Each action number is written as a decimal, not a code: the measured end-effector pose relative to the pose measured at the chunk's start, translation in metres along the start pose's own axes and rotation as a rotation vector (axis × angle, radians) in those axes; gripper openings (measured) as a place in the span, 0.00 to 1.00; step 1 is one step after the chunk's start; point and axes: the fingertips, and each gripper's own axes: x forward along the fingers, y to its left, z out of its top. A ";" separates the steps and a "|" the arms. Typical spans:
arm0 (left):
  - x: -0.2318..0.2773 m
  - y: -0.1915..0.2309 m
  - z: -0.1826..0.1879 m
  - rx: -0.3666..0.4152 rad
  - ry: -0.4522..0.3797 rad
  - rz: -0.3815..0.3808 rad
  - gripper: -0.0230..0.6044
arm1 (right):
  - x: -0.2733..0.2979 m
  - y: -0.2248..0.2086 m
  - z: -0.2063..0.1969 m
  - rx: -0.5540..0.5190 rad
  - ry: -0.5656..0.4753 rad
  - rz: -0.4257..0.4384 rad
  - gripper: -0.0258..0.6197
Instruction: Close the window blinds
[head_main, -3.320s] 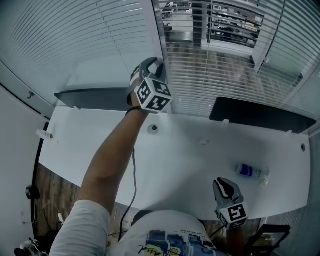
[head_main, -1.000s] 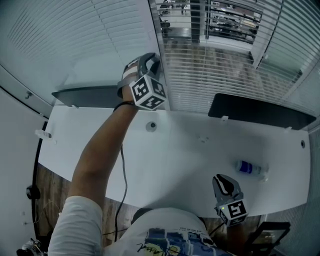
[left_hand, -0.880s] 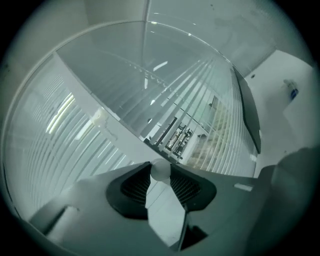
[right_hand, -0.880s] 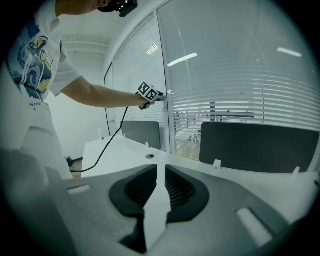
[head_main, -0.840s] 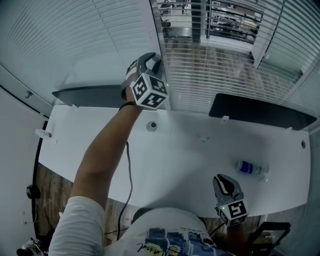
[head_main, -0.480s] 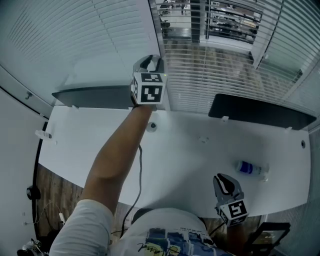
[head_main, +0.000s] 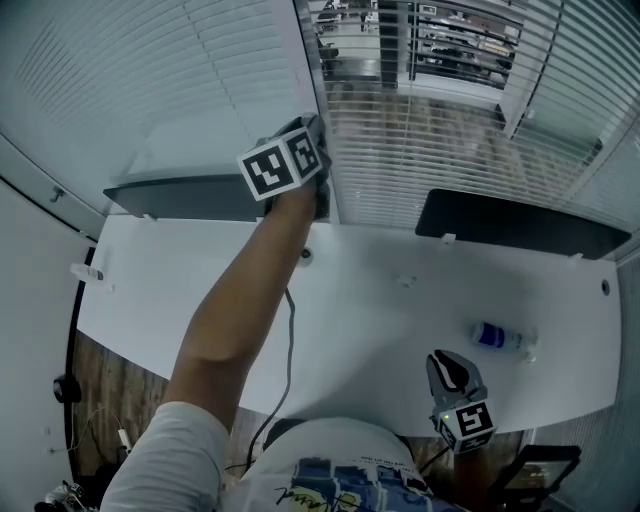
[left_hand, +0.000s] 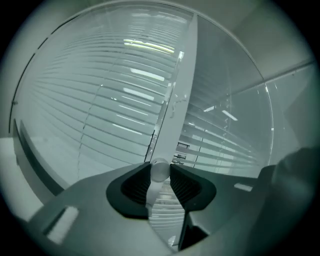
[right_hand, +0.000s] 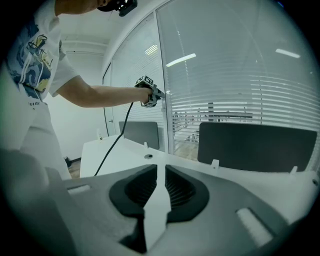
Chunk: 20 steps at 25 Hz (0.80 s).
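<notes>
My left gripper (head_main: 311, 132) is raised to the window mullion, shut on the slim translucent blind wand (left_hand: 159, 170), which runs up between its pads along the white frame. The blind to the left (head_main: 150, 70) has its slats turned flat and lets nothing through. In the blind to the right (head_main: 450, 120) the slats stand apart, and a room shows behind them. My right gripper (head_main: 448, 369) hangs low by the desk's near edge, its jaws nearly together with nothing between them (right_hand: 161, 172). From the right gripper view, the left gripper (right_hand: 158, 94) shows at the frame.
A white desk (head_main: 380, 310) stretches below the window, with two dark screens (head_main: 180, 195) (head_main: 520, 228) along its far edge. A clear bottle with a blue label (head_main: 503, 341) lies at the desk's right. A black cable (head_main: 289, 330) hangs from the left gripper.
My left gripper has twisted on the wand at the same spot, so its marker cube has swung from right to left. The right gripper has stayed still.
</notes>
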 end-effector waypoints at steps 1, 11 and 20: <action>0.000 0.000 0.000 -0.024 0.002 -0.006 0.24 | 0.000 0.000 0.000 0.000 0.000 -0.002 0.10; -0.005 -0.002 0.003 0.134 0.001 0.003 0.24 | -0.013 0.005 -0.003 0.004 -0.009 -0.019 0.10; -0.045 -0.007 0.014 0.281 -0.032 -0.022 0.24 | -0.021 0.021 0.010 -0.032 -0.004 -0.030 0.10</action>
